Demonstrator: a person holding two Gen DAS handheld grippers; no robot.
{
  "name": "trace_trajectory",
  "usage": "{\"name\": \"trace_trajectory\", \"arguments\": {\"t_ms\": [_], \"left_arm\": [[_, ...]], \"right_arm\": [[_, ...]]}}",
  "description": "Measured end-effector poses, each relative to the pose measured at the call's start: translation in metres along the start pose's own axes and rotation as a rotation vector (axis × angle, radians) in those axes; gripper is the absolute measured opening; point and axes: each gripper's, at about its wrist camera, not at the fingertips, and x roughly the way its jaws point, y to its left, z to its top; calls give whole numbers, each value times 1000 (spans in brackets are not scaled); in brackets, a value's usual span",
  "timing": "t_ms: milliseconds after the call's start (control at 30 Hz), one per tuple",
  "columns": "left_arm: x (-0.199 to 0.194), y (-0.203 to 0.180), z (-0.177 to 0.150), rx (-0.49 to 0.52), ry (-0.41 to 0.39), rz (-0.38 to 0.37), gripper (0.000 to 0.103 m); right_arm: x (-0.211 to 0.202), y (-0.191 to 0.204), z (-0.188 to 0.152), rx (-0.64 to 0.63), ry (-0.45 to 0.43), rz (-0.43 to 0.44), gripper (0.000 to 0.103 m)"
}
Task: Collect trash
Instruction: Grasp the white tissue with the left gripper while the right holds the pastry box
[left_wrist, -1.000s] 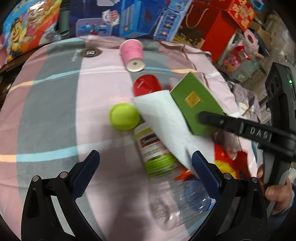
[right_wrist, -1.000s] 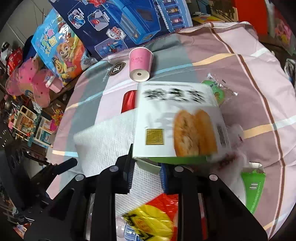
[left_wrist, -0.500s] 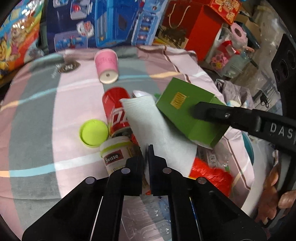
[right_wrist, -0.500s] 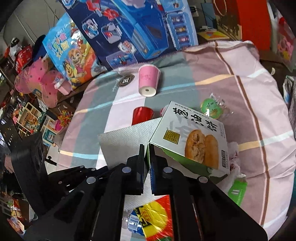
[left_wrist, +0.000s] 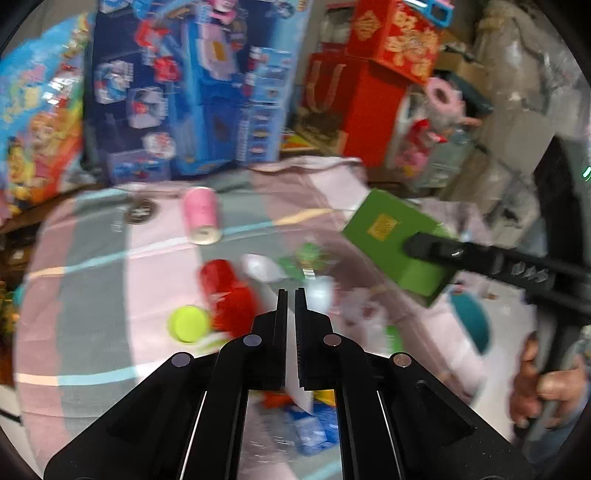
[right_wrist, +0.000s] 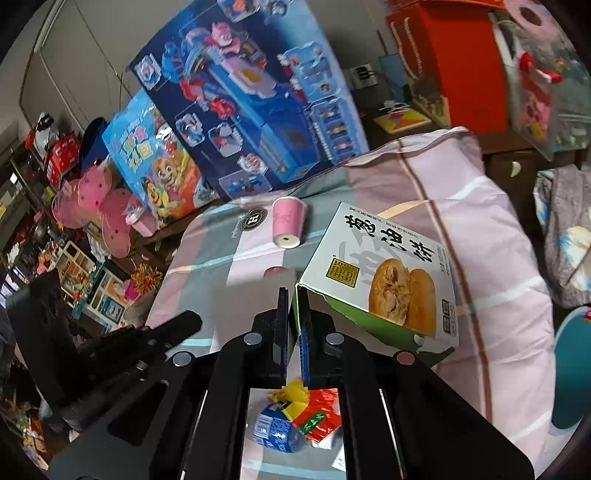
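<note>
Right wrist view: right claw (right_wrist: 292, 295) pinches a pastry box (right_wrist: 384, 273) flap above the striped bed (right_wrist: 480, 229), pink cup (right_wrist: 288, 221) at twelve o'clock; left claw (left_wrist: 290, 295) nearly closed, holding nothing visible.

Around my work area, not for collecting:

- Striped pink, grey and teal bedsheet (right_wrist: 461, 206) covering the surface before me.
- Large dark blue toy box (right_wrist: 251, 92) standing upright behind it, printed with cartoon figures.
- Light blue cartoon-dog toy box (right_wrist: 155, 166) just left of the dark one, leaning against it.
- Pink fairy wings (right_wrist: 96, 206) further left, near a cluttered shelf.
- Red gift box (left_wrist: 391, 33) with gold print on top of a red bag (left_wrist: 354, 99), off to my right.
- Teal basin (left_wrist: 469, 321) at the sheet's right edge.
</note>
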Motion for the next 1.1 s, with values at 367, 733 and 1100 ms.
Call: {"name": "trace_trajectory", "arguments": {"t_ms": [367,733,1100], "left_arm": [[51,-30,-19,88,152,8,11],[146,-35,-41,357,323,155,89],[157,-28,-48,307,357,112,12]], "right_arm": [[-18,-60,-37,97,39,-56,5],[-2,-99,-60,207,93,-52,6],[12,-108,-60,225,109,-27,6]]}}
